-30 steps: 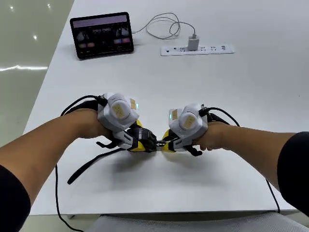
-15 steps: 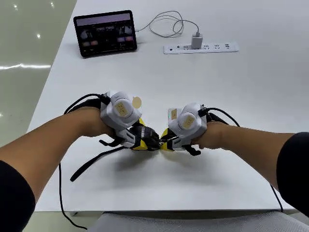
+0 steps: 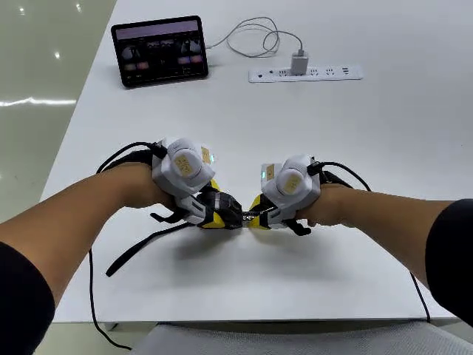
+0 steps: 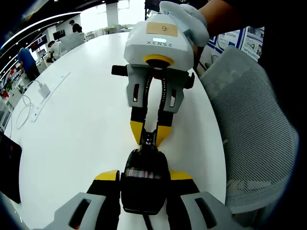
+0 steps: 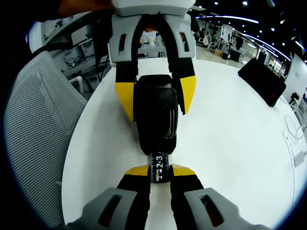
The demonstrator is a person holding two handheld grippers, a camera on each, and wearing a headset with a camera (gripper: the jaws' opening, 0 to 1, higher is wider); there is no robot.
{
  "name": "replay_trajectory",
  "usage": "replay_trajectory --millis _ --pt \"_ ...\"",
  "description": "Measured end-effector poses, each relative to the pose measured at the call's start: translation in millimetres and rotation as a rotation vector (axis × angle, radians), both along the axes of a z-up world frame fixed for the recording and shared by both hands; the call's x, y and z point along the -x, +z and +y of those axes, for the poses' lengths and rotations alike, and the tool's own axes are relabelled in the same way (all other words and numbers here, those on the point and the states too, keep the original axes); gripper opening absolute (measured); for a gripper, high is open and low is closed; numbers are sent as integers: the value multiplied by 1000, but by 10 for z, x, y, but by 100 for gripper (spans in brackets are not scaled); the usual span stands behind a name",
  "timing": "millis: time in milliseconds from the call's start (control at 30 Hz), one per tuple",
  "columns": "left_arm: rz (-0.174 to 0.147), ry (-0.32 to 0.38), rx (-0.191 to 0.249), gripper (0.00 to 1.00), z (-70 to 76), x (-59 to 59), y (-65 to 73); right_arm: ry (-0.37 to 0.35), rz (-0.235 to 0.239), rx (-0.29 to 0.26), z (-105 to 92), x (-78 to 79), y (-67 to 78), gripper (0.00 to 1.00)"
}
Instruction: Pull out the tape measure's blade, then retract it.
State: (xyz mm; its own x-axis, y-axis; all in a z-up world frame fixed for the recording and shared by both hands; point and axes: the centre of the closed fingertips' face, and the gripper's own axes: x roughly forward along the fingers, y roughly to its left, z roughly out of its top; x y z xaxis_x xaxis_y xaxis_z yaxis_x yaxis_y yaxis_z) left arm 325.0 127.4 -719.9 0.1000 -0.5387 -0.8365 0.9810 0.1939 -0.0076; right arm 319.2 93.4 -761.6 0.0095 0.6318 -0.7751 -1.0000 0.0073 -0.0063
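- Near the front edge of the worktop (image 3: 347, 133), we hold the black tape measure (image 5: 155, 112) in our left hand-held gripper (image 4: 144, 176), jaws closed around it.
- Our right hand-held gripper (image 5: 159, 171) pinches the barely drawn dark blade (image 5: 159, 164), which shows numerals 1, 2, 3.

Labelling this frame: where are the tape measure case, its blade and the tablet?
tape measure case (image 5: 156, 115), right gripper view, middle of black body.
blade (image 5: 159, 164), right gripper view, numbered stretch outside the case.
tablet (image 3: 157, 50), head view, screen centre.
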Motion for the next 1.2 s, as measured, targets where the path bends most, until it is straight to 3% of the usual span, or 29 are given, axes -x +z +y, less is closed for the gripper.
replay_trajectory --millis 1200 --pt "-5 17 2 33 1 15 11 -13 -9 23 -260 -17 19 11"
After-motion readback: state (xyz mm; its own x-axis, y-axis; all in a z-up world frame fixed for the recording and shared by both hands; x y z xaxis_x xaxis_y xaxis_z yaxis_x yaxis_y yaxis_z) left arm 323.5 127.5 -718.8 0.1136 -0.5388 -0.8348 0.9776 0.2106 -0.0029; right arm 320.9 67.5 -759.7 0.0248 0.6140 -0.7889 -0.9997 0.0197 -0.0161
